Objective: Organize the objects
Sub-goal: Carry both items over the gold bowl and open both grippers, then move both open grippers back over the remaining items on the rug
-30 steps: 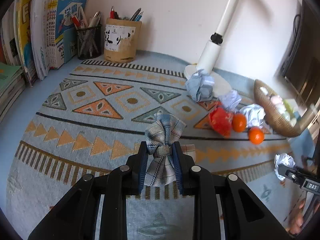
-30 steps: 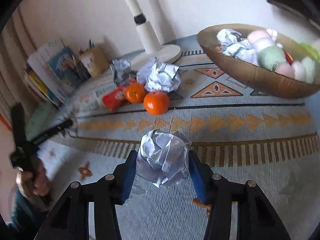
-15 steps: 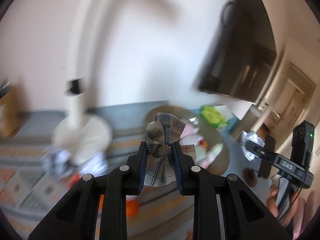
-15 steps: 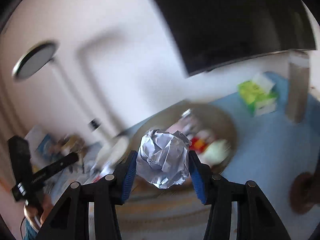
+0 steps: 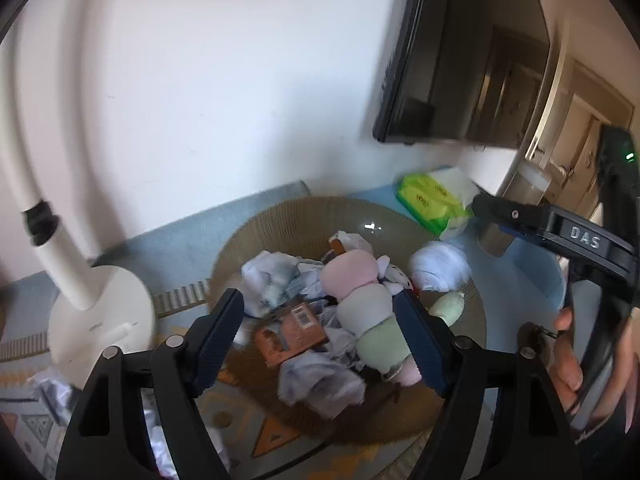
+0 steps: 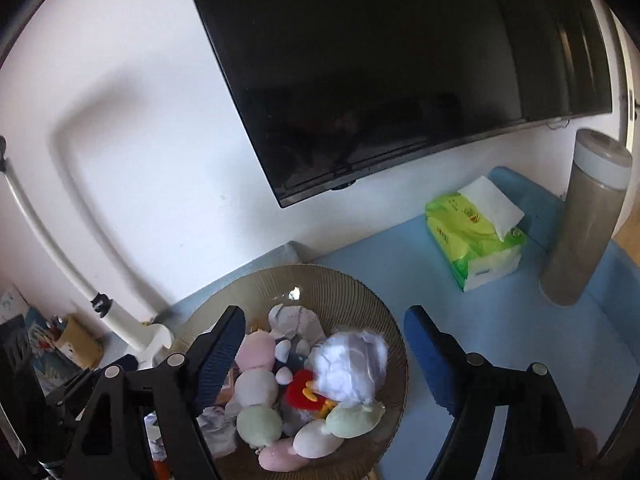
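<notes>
Jaws on both the left gripper and the right gripper were opening, nothing pinched between them, above the woven basket near the table's back edge. Inside lay light, soft goods: a pastel plush caterpillar, best pinched across one segment, and a crumpled paper ball, easily crushed. Beyond sat a green tissue pack.
</notes>
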{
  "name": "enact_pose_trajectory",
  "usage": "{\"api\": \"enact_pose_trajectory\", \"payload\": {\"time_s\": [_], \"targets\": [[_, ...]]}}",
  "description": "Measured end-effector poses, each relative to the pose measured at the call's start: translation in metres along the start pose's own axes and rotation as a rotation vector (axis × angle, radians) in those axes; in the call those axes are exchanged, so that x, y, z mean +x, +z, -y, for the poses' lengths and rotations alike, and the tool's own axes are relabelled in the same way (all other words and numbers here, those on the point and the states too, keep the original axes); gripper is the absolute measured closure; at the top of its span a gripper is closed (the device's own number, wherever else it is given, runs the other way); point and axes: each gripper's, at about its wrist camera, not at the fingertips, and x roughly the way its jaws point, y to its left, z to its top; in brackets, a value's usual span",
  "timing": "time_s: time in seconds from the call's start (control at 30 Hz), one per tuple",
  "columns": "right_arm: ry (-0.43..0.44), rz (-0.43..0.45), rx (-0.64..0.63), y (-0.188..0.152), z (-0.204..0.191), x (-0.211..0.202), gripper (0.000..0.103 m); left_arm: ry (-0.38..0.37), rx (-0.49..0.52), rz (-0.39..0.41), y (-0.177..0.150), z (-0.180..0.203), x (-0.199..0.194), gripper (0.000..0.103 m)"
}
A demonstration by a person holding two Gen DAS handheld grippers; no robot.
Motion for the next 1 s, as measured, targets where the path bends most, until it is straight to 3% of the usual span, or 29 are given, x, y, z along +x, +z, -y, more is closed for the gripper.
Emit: {"api": "enact_pose_trajectory", "payload": {"time_s": [0.13, 0.27, 0.3, 0.33, 0.37, 0.43, 0.5, 0.63, 0.73, 0.87, 0.93, 1.0], "targets": [[0.009, -0.024, 0.002, -0.022, 0.002, -0.014, 0.023, 0.020, -0.056, 0.038, -0.018, -0.026, -0.051, 0.026], [-0.075, -0.028, -0.156, -0.043, -0.030, -0.047, 0.022, 0.098, -0.015, 0.096, -0.042, -0.042, -0.113, 0.024], [-0.077, -0.016, -0.194, -0.047, -0.042, -0.058, 0.021, 0.139, 0.008, 0.112, -0.049, -0.046, -0.131, 0.018], [-0.046, -0.003, -0.228, -0.053, -0.057, -0.072, 0.020, 0.184, 0.016, 0.133, -0.056, -0.051, -0.150, 0.014], [-0.005, 0.005, -0.244, -0.058, -0.067, -0.081, 0.014, 0.218, 0.010, 0.150, -0.063, -0.057, -0.164, 0.001], [0.097, 0.011, -0.286, -0.077, -0.095, -0.098, 0.005, 0.268, -0.028, 0.192, -0.083, -0.073, -0.194, 0.001], [0.133, 0.002, -0.348, -0.102, -0.123, -0.103, 0.000, 0.303, -0.102, 0.196, -0.109, -0.096, -0.213, 0.001], [0.110, -0.100, -0.522, -0.183, -0.183, -0.070, 0.000, 0.429, -0.242, 0.126, -0.162, -0.144, -0.207, 0.001], [0.095, -0.158, -0.597, -0.227, -0.202, -0.041, 0.000, 0.514, -0.277, 0.062, -0.197, -0.169, -0.190, 0.002], [0.019, -0.209, -0.652, -0.254, -0.201, -0.008, 0.000, 0.464, -0.316, 0.075, -0.221, -0.172, -0.186, 0.002], [0.022, -0.221, -0.623, -0.254, -0.193, 0.000, 0.000, 0.473, -0.301, 0.067, -0.226, -0.171, -0.178, 0.002], [0.047, -0.266, -0.570, -0.251, -0.183, 0.007, 0.000, 0.485, -0.308, 0.009, -0.233, -0.172, -0.168, 0.002]]}}
